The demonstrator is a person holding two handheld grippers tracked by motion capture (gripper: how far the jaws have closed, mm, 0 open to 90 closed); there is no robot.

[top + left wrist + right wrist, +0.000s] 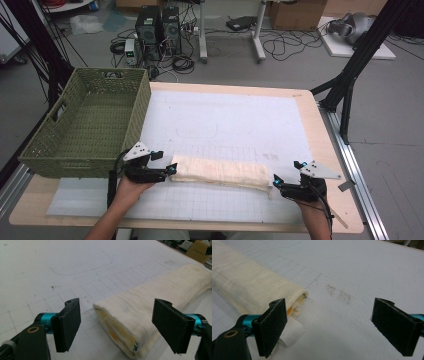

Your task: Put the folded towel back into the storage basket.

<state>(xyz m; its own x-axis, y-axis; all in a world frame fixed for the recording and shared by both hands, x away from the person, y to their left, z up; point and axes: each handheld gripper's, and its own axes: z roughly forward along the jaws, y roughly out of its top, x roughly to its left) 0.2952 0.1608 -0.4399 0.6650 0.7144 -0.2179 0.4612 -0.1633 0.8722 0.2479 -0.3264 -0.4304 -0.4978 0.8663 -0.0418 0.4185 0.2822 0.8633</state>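
Observation:
A cream towel [220, 172], folded into a long roll, lies across the front of the white gridded mat [225, 125]. My left gripper [170, 170] is at the towel's left end and stands open. In the left gripper view that end of the towel [150, 297] lies between the spread jaws of the left gripper [117, 315], untouched by either pad. My right gripper [276, 184] is at the towel's right end, also open. In the right gripper view the towel [249, 287] ends beside the left jaw, with a white label [292, 333] sticking out, and the right gripper [332, 322] mostly spans bare mat.
A green wicker basket [85, 120] stands at the table's left side, close to my left hand. The wooden table edge [330, 150] runs along the right. Black frame legs [350, 75], computers and cables are on the floor beyond.

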